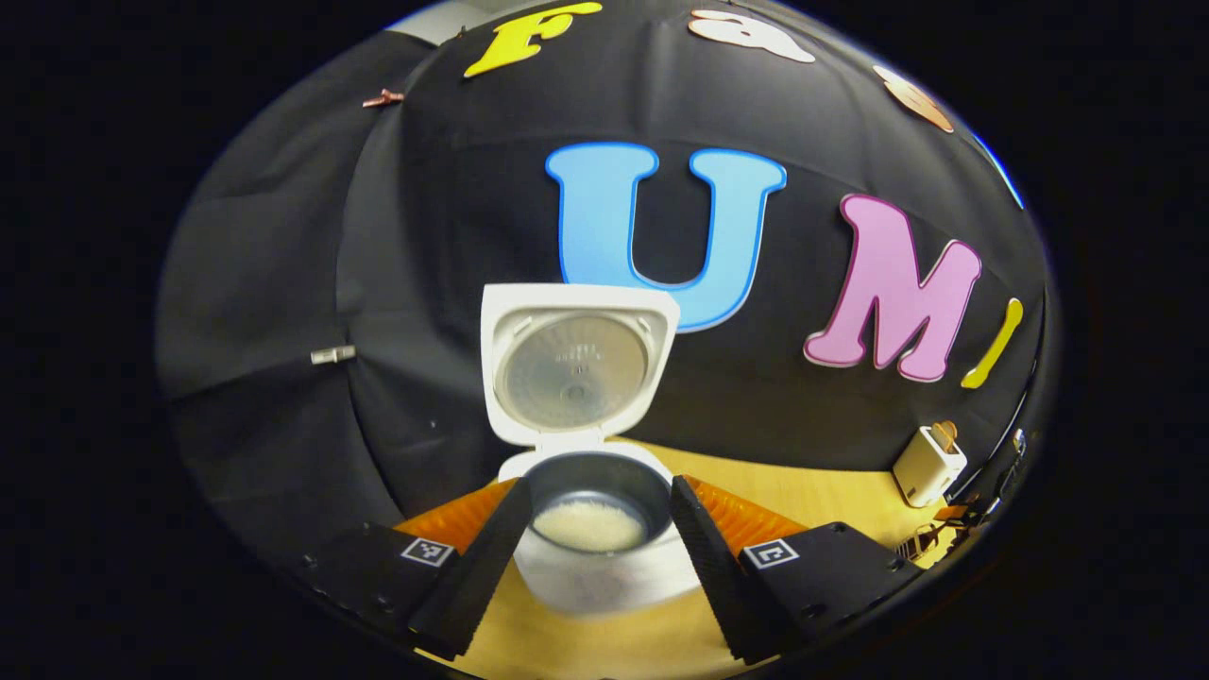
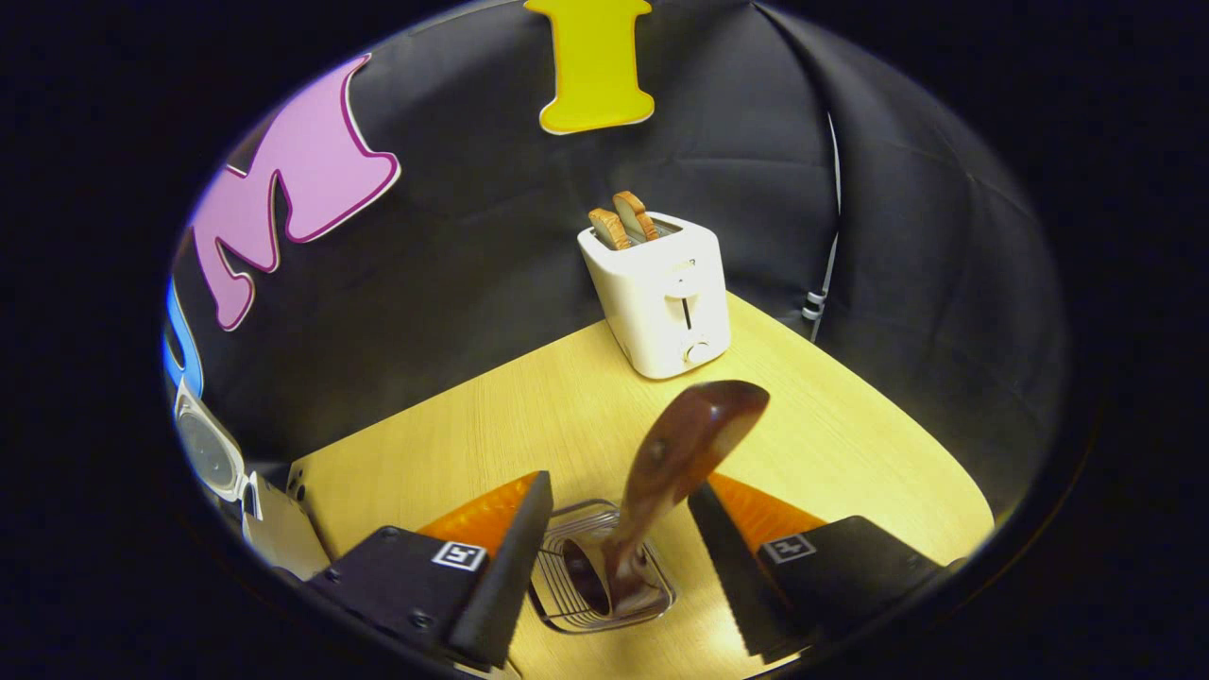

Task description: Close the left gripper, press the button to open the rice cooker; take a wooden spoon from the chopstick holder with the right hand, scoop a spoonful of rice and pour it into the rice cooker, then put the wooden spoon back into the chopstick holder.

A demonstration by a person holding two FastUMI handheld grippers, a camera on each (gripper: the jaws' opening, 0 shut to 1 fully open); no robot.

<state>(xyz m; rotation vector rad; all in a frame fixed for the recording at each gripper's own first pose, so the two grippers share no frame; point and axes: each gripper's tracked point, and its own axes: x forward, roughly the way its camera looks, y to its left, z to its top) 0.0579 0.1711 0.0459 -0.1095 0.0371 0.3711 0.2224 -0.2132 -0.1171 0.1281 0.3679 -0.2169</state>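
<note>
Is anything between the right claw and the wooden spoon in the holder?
Nothing visible. The right claw is open, its fingers either side of the wooden spoon, which stands tilted in the wire chopstick holder. The toaster sits well behind.

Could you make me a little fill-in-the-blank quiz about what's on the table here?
1. The lid of the rice cooker stands ____.
2. The dark inner pot holds a layer of ____.
3. The wooden spoon stands in a wire ____ holder, between the fingers of the right hand-held gripper.
4. Slices of bread stick out of the white ____ at the back of the table.

Missing words: open; rice; chopstick; toaster
</note>
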